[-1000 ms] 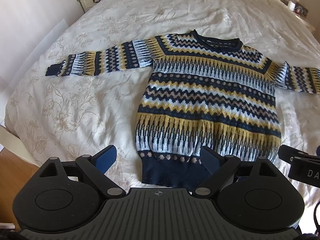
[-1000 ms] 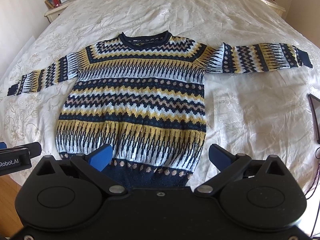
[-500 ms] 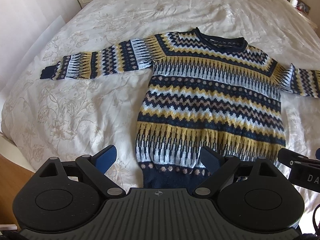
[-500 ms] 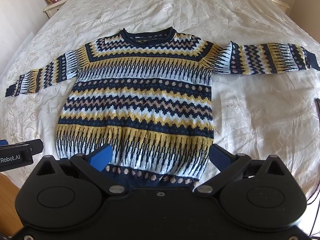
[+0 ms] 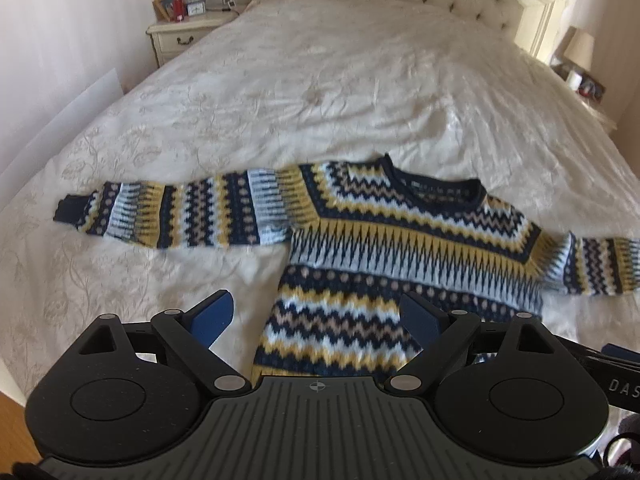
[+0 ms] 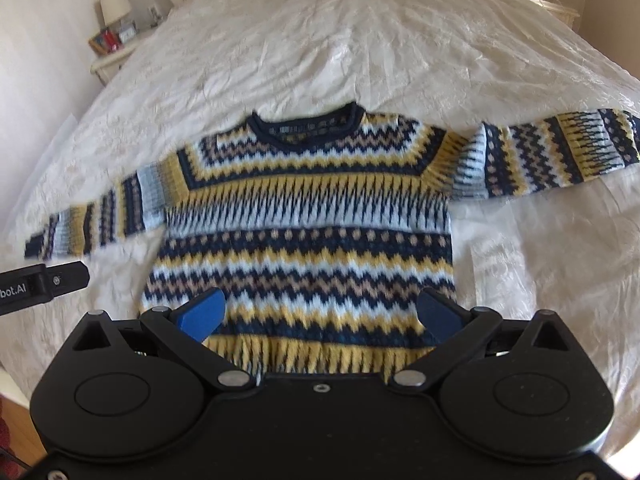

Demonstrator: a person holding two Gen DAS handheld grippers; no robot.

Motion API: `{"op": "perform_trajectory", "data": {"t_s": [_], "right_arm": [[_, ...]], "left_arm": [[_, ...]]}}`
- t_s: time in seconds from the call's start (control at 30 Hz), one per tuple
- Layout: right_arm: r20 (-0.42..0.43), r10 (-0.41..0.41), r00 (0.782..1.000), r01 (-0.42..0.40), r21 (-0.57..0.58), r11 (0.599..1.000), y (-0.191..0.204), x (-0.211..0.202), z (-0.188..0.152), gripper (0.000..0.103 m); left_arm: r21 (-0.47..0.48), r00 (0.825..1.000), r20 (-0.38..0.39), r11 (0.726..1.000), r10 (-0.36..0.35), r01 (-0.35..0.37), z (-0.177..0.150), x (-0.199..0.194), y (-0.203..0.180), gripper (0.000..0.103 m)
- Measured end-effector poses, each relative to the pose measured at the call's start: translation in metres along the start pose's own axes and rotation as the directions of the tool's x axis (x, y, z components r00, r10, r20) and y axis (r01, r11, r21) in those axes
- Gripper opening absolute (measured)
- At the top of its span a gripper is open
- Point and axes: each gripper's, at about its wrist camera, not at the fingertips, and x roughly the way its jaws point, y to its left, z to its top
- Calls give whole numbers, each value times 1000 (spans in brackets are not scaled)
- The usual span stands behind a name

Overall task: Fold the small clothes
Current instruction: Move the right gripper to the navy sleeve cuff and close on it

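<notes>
Your sweater (image 5: 400, 248) lay flat and face up on the bed (image 5: 320, 92), both sleeves spread wide, nothing folded yet. The risk was a pinch that caught the loose bedspread along with the knit, or took only the top layer, so the fold would drag crooked. Your left gripper (image 5: 316, 316) and right gripper (image 6: 320, 312) both stood wide apart above the sweater's body, holding nothing.

"DAS" is printed on the right gripper (image 5: 616, 384); "bot.AI" is printed on the left gripper (image 6: 40, 286).
</notes>
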Motion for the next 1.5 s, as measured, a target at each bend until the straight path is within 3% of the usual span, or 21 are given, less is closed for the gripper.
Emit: {"op": "perform_trajectory", "data": {"t_s": [0.13, 0.33, 0.6, 0.77, 0.9, 1.17, 1.4, 1.5], "right_arm": [[112, -16, 994, 12, 31, 999, -10, 1, 17, 101], [236, -102, 966, 100, 22, 995, -35, 2, 36, 101], [156, -137, 978, 117, 128, 985, -120, 16, 58, 101], [83, -175, 981, 158, 178, 971, -189, 32, 72, 100], [54, -192, 980, 178, 200, 964, -249, 42, 87, 93], [44, -221, 974, 195, 330, 924, -360, 56, 115, 93], [55, -201, 978, 152, 471, 869, -430, 70, 126, 93], [60, -187, 981, 126, 538, 833, -450, 79, 123, 81]], "left_arm": [[47, 997, 71, 999, -24, 21, 16, 10, -4, 91], [154, 995, 49, 985, -90, 81, 22, 39, -24, 91], [115, 988, -42, 982, -147, 151, 12, 58, -52, 91], [68, 993, -92, 994, -77, 84, 6, 62, -72, 90], [37, 993, -116, 999, -34, 39, 0, 63, -86, 90], [0, 989, -142, 999, 45, -45, -10, 67, -117, 90], [19, 986, -146, 997, 79, -77, -11, 63, -134, 90], [18, 985, -143, 996, 92, -90, -11, 62, -135, 90]]}}
